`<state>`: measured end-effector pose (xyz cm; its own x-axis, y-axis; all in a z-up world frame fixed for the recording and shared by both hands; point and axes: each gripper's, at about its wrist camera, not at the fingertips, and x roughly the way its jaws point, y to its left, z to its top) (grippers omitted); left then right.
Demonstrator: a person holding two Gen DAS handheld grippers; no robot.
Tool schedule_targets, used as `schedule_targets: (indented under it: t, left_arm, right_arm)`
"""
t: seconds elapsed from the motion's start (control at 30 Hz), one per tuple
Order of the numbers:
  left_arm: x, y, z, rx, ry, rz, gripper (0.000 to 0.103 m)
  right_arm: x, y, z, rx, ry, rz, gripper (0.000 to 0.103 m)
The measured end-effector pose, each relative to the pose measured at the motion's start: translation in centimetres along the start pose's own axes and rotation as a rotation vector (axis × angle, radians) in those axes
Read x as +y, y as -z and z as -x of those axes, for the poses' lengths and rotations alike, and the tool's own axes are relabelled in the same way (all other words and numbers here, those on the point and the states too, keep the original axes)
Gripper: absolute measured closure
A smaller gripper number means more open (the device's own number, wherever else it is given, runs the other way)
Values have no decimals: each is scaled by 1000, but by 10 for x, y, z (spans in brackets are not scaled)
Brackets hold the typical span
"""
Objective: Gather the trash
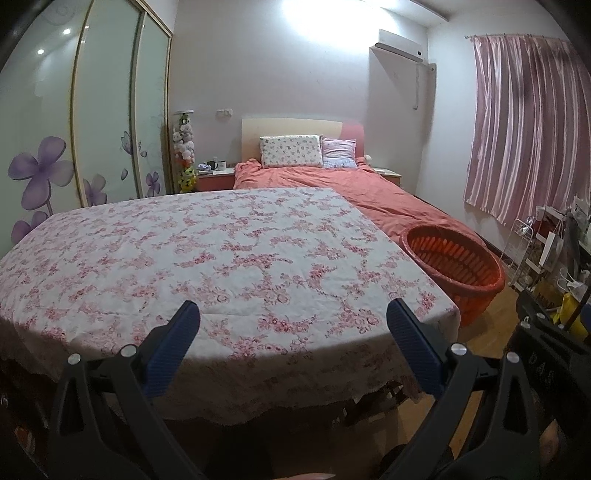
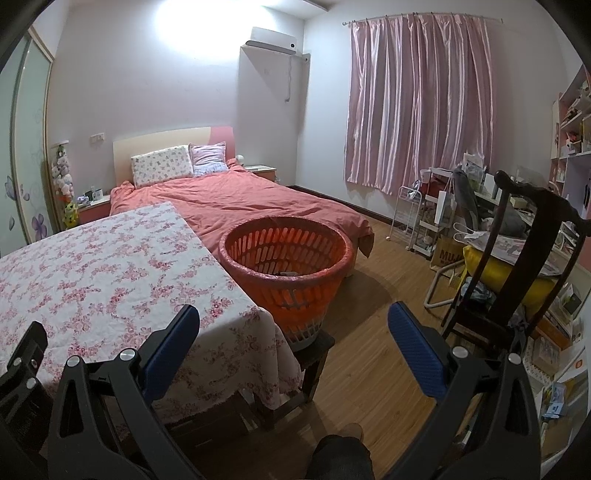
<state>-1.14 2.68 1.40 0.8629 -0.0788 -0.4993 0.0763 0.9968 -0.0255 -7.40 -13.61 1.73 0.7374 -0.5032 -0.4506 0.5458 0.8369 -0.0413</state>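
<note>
At table's right edge: orange basket [image 2: 284, 258], something dark inside. Table [image 1: 207, 251] bare. Our left gripper [image 1: 291, 328] and right gripper [image 2: 293, 330]: both apart, empty. Collection seemingly finished; next, we search for remaining trash.

Both wrist views face bed [image 1: 332, 184]; share basket [image 2: 284, 254].

A blown-out glare on the back wall [image 1: 314, 33] washes out detail in both views; the room is otherwise evenly, softly lit. Two ceiling spots reflect in the wardrobe [image 1: 55, 40]. Dark shadow lies under the worktop [image 1: 221, 258]. Fisheye bends the edges, corners vignette black. Focus is fairly sharp, slightly grainy.
</note>
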Motion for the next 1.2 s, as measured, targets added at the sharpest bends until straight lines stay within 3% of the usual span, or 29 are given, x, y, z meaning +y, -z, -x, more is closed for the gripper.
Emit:
schedule_targets:
  t: [1.2]
  left_arm:
    - [-1, 2, -2, 8, 7, -3, 4]
  right_arm:
    - [-3, 0, 0, 0, 0, -3, 2]
